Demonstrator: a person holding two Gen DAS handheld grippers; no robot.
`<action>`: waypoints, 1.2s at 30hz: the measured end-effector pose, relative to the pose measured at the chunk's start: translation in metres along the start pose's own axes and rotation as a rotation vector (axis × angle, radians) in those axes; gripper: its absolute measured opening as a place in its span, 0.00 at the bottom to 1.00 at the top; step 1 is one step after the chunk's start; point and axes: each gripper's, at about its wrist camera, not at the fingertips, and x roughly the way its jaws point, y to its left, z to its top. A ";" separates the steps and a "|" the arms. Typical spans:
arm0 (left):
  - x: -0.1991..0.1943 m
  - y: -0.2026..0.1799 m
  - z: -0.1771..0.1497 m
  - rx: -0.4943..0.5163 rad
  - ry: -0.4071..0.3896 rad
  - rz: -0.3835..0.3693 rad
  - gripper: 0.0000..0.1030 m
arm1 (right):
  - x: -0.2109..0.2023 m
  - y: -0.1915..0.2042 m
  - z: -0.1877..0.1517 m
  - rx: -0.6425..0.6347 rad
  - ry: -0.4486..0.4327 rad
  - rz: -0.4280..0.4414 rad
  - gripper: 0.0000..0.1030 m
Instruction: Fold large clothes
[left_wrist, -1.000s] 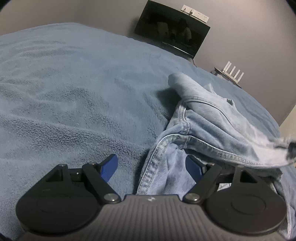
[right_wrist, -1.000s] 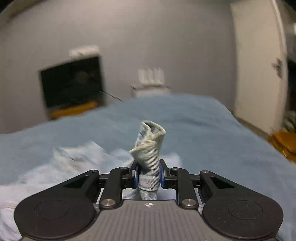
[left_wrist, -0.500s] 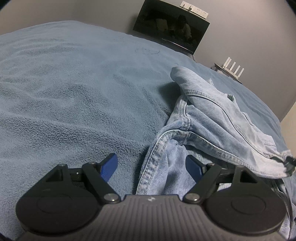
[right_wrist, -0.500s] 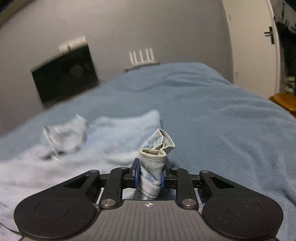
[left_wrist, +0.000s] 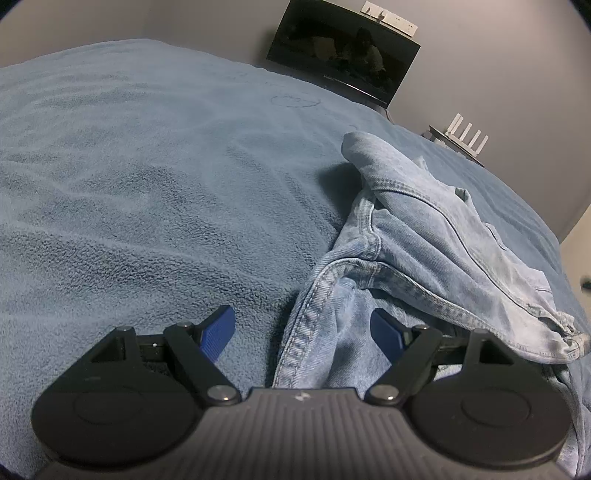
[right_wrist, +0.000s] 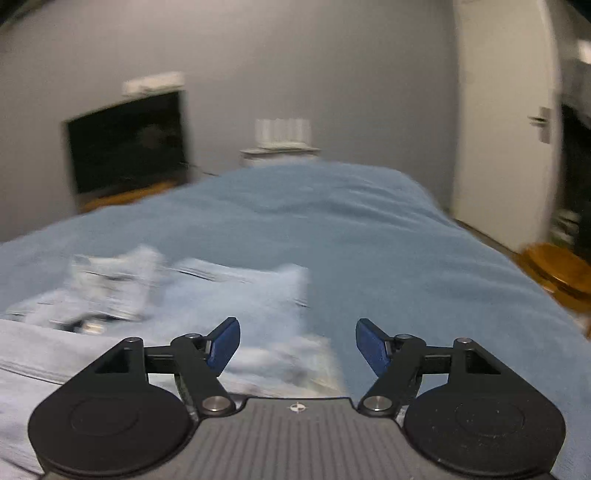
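Denim garment (left_wrist: 436, 236) lies rumpled on the blue bed (left_wrist: 147, 177) — partly folded at most. Left hand-held gripper (left_wrist: 303, 328) and right hand-held gripper (right_wrist: 297, 341) both gape wide, holding nothing — smoothing and folding remain.

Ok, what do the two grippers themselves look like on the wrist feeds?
The left gripper and right gripper look identical: a matte black ribbed body, two round black discs, black linkage arms with silver pivot screws, and blue ribbed fingertip pads. A small round white mark sits at the centre. No cables or sleeves show.

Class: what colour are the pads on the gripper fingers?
Blue pads on black fingers, clearest in the left wrist view.
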 end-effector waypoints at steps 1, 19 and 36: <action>0.000 0.000 0.000 0.002 -0.001 0.000 0.77 | 0.002 0.015 0.006 -0.012 0.009 0.073 0.70; 0.004 -0.009 0.001 0.140 -0.105 -0.105 0.21 | 0.084 0.357 0.021 -0.663 0.249 0.619 0.61; 0.013 -0.006 0.005 0.133 -0.075 -0.078 0.12 | 0.131 0.347 0.047 -0.424 0.290 0.459 0.04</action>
